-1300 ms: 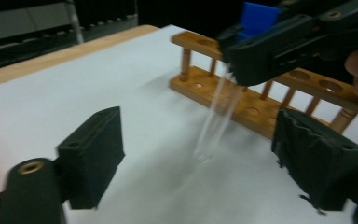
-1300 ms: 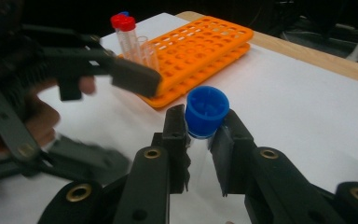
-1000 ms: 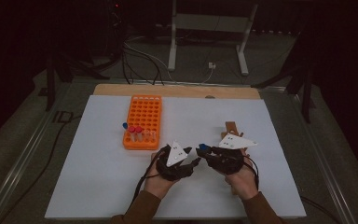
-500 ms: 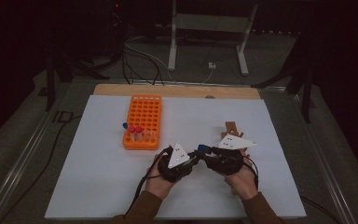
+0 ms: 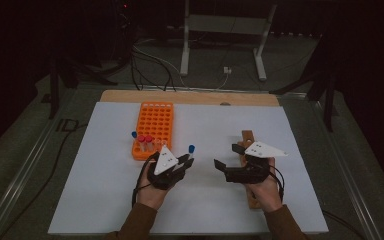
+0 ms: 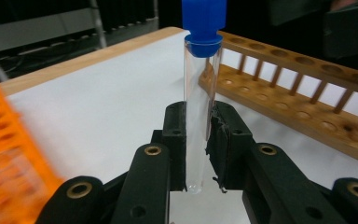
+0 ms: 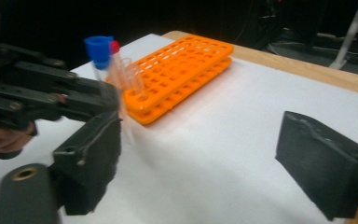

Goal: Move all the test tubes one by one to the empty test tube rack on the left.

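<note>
Left gripper (image 6: 198,140) jaws clamping capped test tube (image 6: 200,112) at lower body, mid-counter, between orange rack (image 5: 152,130) and wooden rack (image 5: 248,165); tube judged light, rigid, slick, breakable; gripping mid-body advisable; right gripper (image 5: 228,160) jaws just opening, nothing between them.

The high view looks down from afar; both gripper views sit close, sharing the orange plastic tube rack (image 5: 151,131) (image 7: 182,67).

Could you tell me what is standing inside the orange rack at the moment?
The orange rack holds capped tubes at its near end, red caps and one blue; the other holes look empty. The tubes' lower parts are hidden inside the rack.
</note>
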A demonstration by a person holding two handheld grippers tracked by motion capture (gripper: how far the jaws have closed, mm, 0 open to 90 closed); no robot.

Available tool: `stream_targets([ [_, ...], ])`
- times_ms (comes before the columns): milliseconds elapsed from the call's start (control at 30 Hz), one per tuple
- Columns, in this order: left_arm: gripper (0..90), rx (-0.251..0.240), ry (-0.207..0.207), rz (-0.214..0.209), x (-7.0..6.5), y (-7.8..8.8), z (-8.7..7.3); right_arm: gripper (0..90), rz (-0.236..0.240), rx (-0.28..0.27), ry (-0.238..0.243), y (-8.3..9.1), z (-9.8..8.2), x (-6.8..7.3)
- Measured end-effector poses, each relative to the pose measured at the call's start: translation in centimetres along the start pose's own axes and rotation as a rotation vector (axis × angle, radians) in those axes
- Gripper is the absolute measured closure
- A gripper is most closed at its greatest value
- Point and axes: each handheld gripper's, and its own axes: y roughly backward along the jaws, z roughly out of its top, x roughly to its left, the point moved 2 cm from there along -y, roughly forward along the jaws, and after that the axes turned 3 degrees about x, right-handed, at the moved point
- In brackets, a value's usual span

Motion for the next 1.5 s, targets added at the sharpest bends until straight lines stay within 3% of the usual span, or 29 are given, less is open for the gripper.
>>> stream_targets([
  [300, 77.6, -0.027, 0.059, 0.064, 2.9, 2.5, -1.3, 0.0, -0.075, -0.018, -0.039, 0.8, -0.4, -1.5],
  [633, 77.5, -0.066, 0.122, 0.146, 5.8, 5.3, -2.1, 0.0, -0.104, -0.046, -0.067, 2.2, -0.6, -2.5],
  [900, 77.5, -0.092, 0.17, 0.25, 8.3, 7.4, -2.7, 0.0, -0.113, -0.052, -0.071, 2.4, -0.6, -2.7],
  [1033, 77.6, -0.086, 0.176, 0.315, 9.3, 7.4, -3.2, 0.0, -0.11, -0.058, -0.068, 2.5, -0.6, -2.6],
  [1200, 77.6, -0.091, 0.19, 0.367, 10.4, 6.5, -3.5, 0.0, -0.109, -0.058, -0.067, 2.5, -0.6, -2.6],
  [1500, 77.6, -0.053, 0.195, 0.403, 11.6, 5.3, -4.5, 0.0, -0.108, -0.059, -0.071, 2.4, -0.6, -2.6],
])
